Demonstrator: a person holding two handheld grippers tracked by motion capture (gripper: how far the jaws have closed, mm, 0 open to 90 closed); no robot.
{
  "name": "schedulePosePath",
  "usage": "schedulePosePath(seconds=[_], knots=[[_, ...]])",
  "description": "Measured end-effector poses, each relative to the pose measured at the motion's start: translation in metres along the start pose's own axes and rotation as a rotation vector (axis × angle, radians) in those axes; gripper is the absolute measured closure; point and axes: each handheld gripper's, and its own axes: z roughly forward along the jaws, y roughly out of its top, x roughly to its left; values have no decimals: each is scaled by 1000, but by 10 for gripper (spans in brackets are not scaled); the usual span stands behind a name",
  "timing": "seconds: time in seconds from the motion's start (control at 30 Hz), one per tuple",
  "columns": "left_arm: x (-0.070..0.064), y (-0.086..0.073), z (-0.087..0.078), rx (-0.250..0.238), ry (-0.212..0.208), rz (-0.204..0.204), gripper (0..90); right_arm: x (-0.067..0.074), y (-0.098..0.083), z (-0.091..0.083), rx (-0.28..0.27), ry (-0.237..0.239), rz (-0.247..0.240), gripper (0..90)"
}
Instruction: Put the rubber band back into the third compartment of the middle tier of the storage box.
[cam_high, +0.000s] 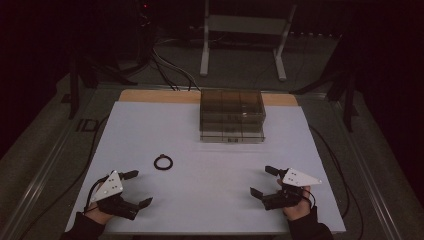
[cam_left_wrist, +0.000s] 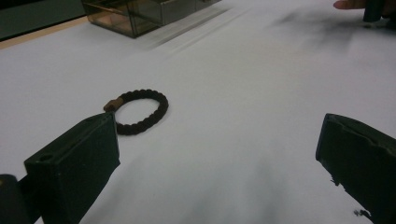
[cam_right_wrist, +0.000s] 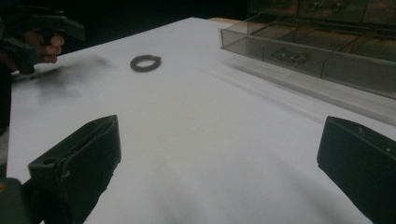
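Two hands come in from the near edge of the white table, each holding one gripper low over the sheet; the left gripper sits at the near left with its jaws spread wide and empty, and the right gripper at the near right, jaws likewise apart and holding nothing; one dark braided bracelet lies flat just beyond the left gripper, apart from it; one clear compartmented box stands at the far centre, its contents too dim to count
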Motion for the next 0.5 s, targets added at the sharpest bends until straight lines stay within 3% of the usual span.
schedulePosePath(seconds=[0.33, 0.5], knots=[[-3, 4, 2, 27, -26, 15, 3, 3, 3, -1, -14, 1, -17, 0], [-7, 17, 1, 11, -70, 33, 3, 5, 5, -3, -31, 4, -19, 0]])
